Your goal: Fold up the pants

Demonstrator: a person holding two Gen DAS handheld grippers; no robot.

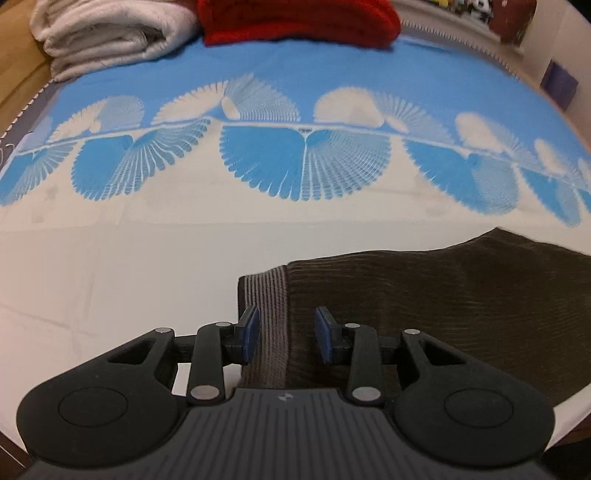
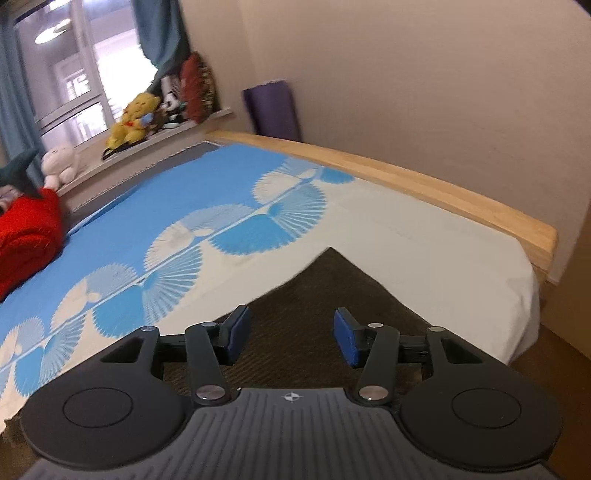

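On smooth sheet [image 1: 147, 258], ribbed brown pants [image 1: 443, 288] with striped waistband [image 1: 271, 295].

Beige wall [image 2: 424, 74], curtained window [image 2: 74, 66], wooden bed frame [image 2: 406, 177]

A bed [image 2: 461, 254] carries everything, covered by a sheet [image 1: 147, 266] that is white along the near side and blue toward the far edge, with a band of fan shapes between. Dark brown ribbed pants [image 1: 443, 295] lie flat on the white part near the near edge, their grey striped waistband [image 1: 271, 295] showing. At the far edge sit a folded white blanket [image 1: 110, 33] and, just beside it, a red knitted bundle [image 1: 299, 20]. A wooden frame [image 2: 406, 181] borders one side edge.
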